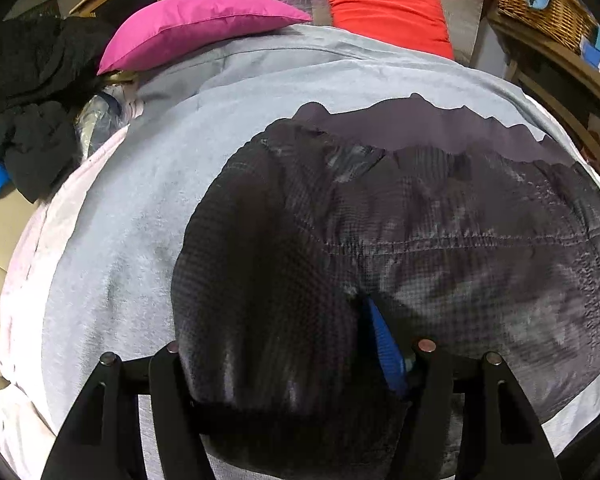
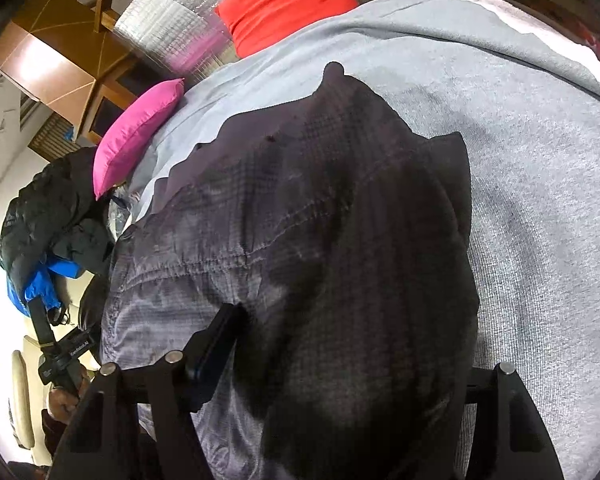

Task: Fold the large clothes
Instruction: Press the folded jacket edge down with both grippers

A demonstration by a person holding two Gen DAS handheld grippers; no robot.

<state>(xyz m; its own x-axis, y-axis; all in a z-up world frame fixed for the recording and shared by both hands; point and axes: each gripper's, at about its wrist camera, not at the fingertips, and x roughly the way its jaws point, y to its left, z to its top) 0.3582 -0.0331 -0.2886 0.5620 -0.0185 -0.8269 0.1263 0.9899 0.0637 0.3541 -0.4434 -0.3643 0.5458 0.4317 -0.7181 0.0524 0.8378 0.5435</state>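
Left wrist view: dark quilted jacket (image 1: 400, 232) lies spread on the grey blanket (image 1: 112, 240), a bunched fold filling the left gripper (image 1: 300, 364), whose fingers look clamped on it. Right wrist view: right gripper (image 2: 324, 364) likewise stands wide with jacket fabric between its fingers, apparently gripped. Pink pillow (image 1: 196, 28) and red cushion (image 1: 388, 12) lie beyond.
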